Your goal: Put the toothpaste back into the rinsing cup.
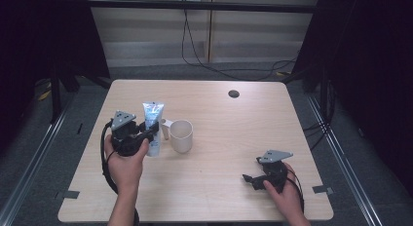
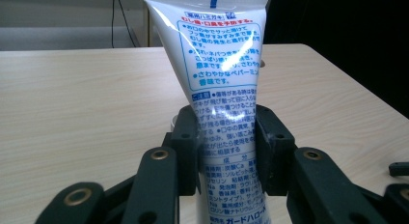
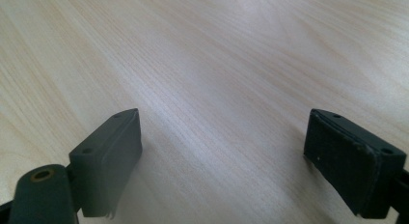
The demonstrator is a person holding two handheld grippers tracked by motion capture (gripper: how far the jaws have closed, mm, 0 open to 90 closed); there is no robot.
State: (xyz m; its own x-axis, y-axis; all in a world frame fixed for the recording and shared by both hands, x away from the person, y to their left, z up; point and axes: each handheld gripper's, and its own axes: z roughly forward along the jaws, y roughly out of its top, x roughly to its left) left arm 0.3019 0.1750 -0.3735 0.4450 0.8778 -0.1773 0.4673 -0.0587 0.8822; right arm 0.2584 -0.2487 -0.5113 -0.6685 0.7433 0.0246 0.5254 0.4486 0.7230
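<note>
- Left gripper (image 1: 146, 133) is clamped on the upright toothpaste tube (image 2: 226, 89), just left of the cup (image 1: 181, 135).
- Right gripper (image 3: 231, 161) rests apart on the near-right worktop (image 1: 234, 133).
- Next, likely: lift the tube into the cup.

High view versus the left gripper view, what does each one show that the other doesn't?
High view alone: the cream ceramic mug beside the tube, and the right gripper, open, low over bare wood. Left gripper view alone: the blue Japanese print on the tube, and both pads pressing its sides. Both: the white plastic toothpaste tube upright in the left gripper, on the light wooden table.
</note>
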